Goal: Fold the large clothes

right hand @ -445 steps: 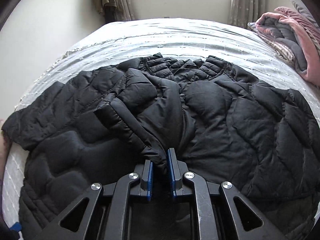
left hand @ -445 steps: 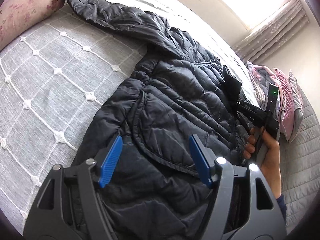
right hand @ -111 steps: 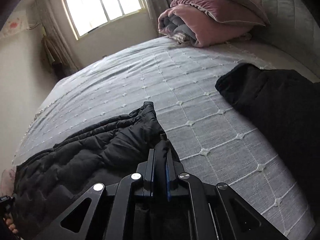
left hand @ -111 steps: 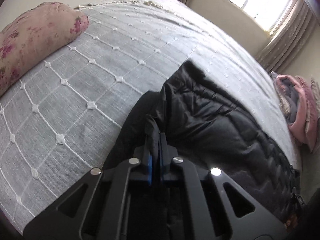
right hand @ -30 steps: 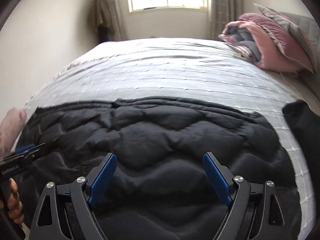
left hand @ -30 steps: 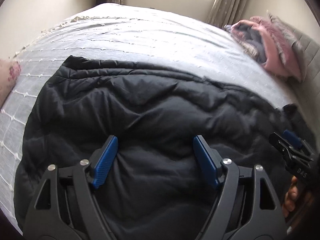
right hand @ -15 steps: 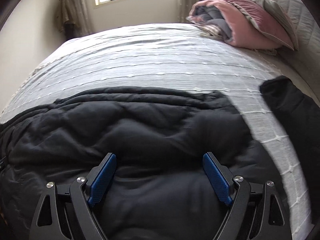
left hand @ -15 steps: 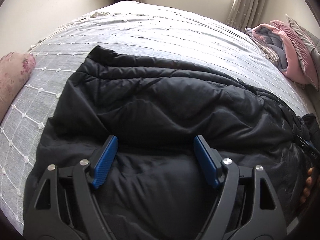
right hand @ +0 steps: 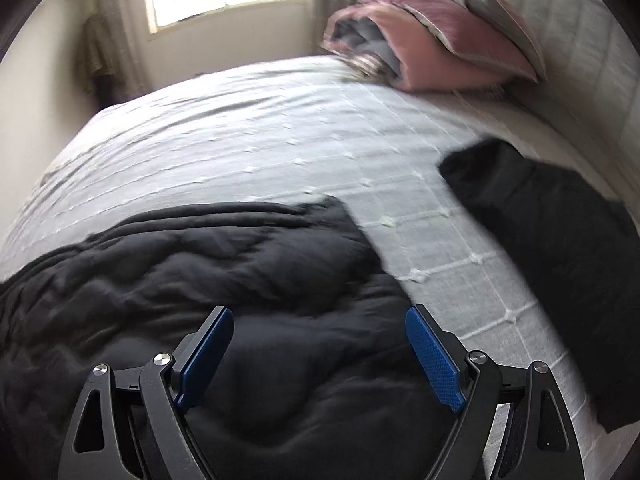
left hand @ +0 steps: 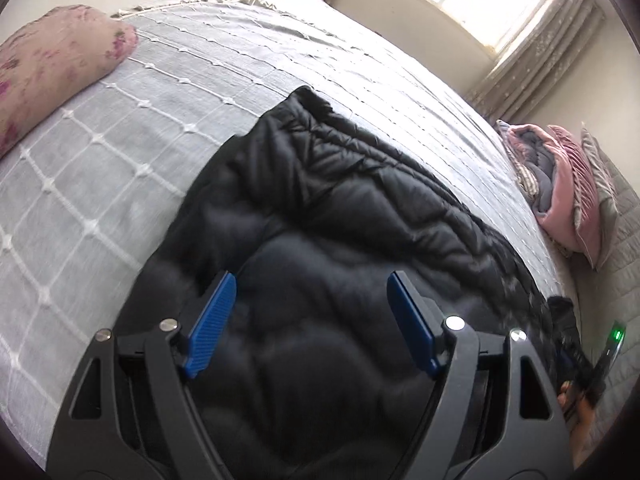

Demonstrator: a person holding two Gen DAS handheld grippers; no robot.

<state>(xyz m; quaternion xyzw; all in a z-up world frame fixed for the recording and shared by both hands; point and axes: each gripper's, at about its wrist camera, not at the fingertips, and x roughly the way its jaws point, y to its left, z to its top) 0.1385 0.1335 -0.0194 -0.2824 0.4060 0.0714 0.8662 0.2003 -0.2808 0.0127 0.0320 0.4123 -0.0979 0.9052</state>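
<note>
- Now the black jacket (left hand: 340, 280) is lying folded on the grey bedspread (left hand: 120, 160).
- The left gripper (left hand: 310, 320) and right gripper (right hand: 316, 354) are hovering above it, fingers spread wide, gripping nothing.
- For the next fold, pinching both layers at each end is advisable, judging by the padding.

The black jacket (left hand: 340, 240) is quilted, puffy cloth with a faint sheen. It lies on a bedspread (left hand: 120, 160) of matt grey woven cloth, stitched with raised white tufts. The left gripper (left hand: 310, 320) has black matt plastic arms, shiny metal rivets and ribbed blue pads (left hand: 212, 316).
</note>
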